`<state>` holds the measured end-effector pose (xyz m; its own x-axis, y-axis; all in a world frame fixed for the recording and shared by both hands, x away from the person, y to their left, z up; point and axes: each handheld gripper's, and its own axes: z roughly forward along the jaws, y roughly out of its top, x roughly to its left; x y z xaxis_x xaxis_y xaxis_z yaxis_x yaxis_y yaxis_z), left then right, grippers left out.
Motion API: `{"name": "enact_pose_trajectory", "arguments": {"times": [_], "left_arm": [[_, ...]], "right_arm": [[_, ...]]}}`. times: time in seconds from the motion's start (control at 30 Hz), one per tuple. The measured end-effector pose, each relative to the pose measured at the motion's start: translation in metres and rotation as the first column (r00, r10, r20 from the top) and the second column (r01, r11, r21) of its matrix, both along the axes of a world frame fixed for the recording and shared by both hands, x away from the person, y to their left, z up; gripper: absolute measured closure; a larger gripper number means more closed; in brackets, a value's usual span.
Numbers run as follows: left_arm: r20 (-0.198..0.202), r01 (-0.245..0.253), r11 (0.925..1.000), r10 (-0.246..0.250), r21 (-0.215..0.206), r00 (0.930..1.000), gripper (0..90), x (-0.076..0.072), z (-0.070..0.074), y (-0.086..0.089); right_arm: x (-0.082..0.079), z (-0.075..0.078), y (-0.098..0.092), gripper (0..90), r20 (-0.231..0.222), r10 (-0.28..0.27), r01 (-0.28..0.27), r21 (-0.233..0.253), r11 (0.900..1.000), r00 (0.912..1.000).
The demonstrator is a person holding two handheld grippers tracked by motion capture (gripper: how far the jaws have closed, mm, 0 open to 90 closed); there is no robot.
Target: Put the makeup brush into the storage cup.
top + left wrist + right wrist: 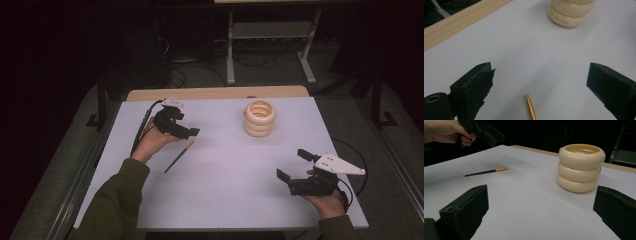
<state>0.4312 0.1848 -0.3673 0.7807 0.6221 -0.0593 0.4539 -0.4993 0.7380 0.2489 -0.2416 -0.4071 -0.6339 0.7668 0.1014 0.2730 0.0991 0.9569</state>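
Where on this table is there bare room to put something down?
Most of the white table is bare: the near middle between the pencil and the right gripper, and the far right beside the cream ringed holder. It is tightest at the far left, where the left gripper hangs over the pencil's tip.

bare white table (225,185) between both tongs, ringed holder (259,118) standing at the far side, pencil (178,157) lying flat
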Motion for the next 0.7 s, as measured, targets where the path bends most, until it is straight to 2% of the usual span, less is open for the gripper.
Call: {"name": "enact_pose_trajectory", "arguments": {"times": [0.4, 0.7], "left_arm": [[-0.078, -0.02, 0.9978, 0.025, 0.063, 0.9966, 7.2, 0.0017, -0.0057, -0.0014], [-0.121, -0.006, 0.9942, 0.019, 0.107, 0.9925, 11.4, 0.0032, -0.01, -0.0022]], "right_arm": [[0.0, 0.0, 0.0, 0.0, 0.0, 0.001, -0.001, -0.001, 1.0, 1.0], [0.0001, -0.0003, 0.0007, 0.0, -0.002, 0.001, -0.001, 0.001, 1.0, 1.0]]}}
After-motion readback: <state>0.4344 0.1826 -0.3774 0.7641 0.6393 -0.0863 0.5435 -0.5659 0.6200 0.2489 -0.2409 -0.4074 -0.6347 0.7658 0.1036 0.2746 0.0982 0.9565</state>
